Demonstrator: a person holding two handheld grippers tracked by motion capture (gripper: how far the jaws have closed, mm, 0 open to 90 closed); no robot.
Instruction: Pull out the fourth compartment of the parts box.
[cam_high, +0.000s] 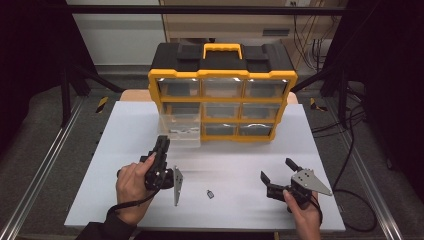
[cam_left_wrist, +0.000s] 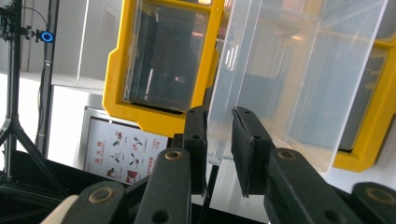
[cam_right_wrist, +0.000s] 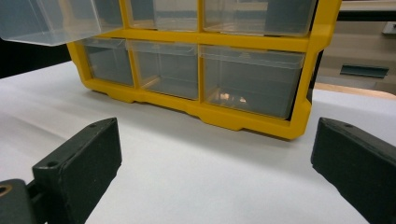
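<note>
High view: you are at a white table (cam_high: 125, 130) facing a yellow and black organiser cabinet (cam_high: 222, 90) with three rows of clear drawers. One clear drawer (cam_high: 181, 131) from the left column is drawn out toward you and overhangs the table.

Left gripper (cam_high: 161, 146): your left hand (cam_high: 131, 187) holds it pointing at the front of that drawer. In the left gripper view the jaws stand narrow, one on each side of the drawer's thin front wall (cam_left_wrist: 219, 135). The pads look to be pinching the wall, though a slim gap cannot be ruled out.

Right gripper (cam_high: 279, 175): your right hand (cam_high: 302, 210) holds it low over the table, well apart from the cabinet, jaws spread wide with nothing between them.

Small part (cam_high: 210, 194): a tiny dark object lies on the table between your two hands; what it is cannot be told.

Drawer, weight: it looks empty and thin-walled, so expect it to be very light.

Drawer, stiffness: hard clear plastic, likely to flex a little and to crack under a hard squeeze.

Drawer, surface: smooth and glossy, so judge it slippery between the pads.

Where to hold: keep to the middle of the front wall, near its top rim, with a gentle pinch.

Handling: move it straight along its slot; a twist may jam it.
</note>
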